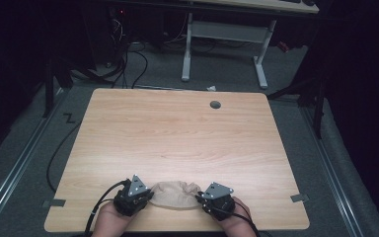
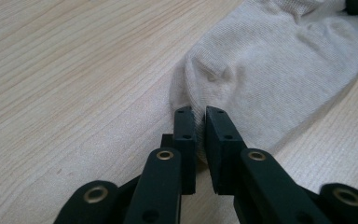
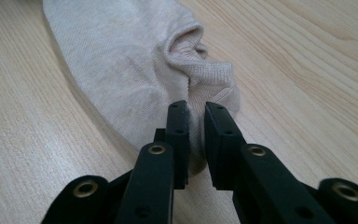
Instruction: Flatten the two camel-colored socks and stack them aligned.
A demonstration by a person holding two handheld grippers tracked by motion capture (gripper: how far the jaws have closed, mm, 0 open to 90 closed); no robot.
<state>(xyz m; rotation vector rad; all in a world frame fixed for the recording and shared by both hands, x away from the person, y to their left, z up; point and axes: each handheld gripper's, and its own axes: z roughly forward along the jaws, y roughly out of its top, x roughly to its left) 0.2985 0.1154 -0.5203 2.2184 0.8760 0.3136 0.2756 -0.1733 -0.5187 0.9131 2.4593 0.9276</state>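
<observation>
Jaws, left gripper (image 2: 199,114): nearly closed, pinching a fold of cloth at one end of a beige sock (image 2: 270,70); the knit bunches up just ahead of the two black tips.
Jaws, right gripper (image 3: 196,109): nearly closed too, clamped on the ribbed cuff end of the sock (image 3: 121,60), which puckers between the tips.
Sock, seen from the left jaws: spreads away ahead and to the right of the tips, lying on the wood.
Sock, seen from the right jaws: stretches away ahead and to the left, its opening gaping just beyond the tips.
Sock, high view: a pale rumpled shape (image 1: 175,193) spanning the gap between the left gripper (image 1: 134,195) and the right gripper (image 1: 216,197), touching both.
Hands: one behind each gripper, at the near edge.
Table (image 1: 177,133): light wood grain, beneath both pairs of jaws and the sock.
Round grey hole (image 1: 215,104): in the tabletop, well beyond the jaws, toward the far edge.
</observation>
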